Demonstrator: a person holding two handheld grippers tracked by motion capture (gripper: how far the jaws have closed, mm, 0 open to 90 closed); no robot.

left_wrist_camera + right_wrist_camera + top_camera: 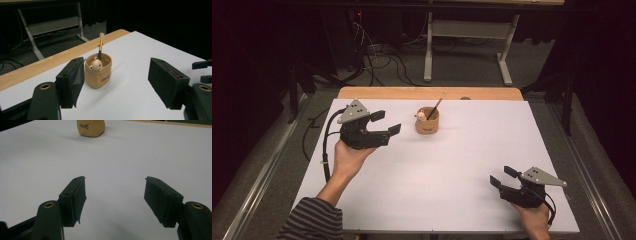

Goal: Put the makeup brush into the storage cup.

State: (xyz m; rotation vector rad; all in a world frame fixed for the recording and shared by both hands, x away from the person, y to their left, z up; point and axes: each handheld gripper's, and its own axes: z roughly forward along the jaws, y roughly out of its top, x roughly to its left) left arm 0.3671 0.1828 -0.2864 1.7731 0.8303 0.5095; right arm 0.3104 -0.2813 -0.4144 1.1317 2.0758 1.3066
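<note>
A small tan pouch-like cup (427,121) stands on the white table (452,165) toward the back middle. It holds a little bear figure (96,64) and a brush (100,45) with a pale tip standing up in it. My left gripper (386,121) hovers to the cup's left, jaws open and pointing at it with nothing between them; in the left gripper view (116,82) the cup (98,72) sits just beyond the left jaw. My right gripper (503,176) rests near the front right corner, open and empty; in the right gripper view (115,195) the cup's base (90,128) is far ahead.
A wooden strip (429,93) runs along the table's far edge. Beyond it are a white desk frame (469,45) and cables on the floor. Metal rails flank the table. A striped sleeve (312,220) enters at the lower left.
</note>
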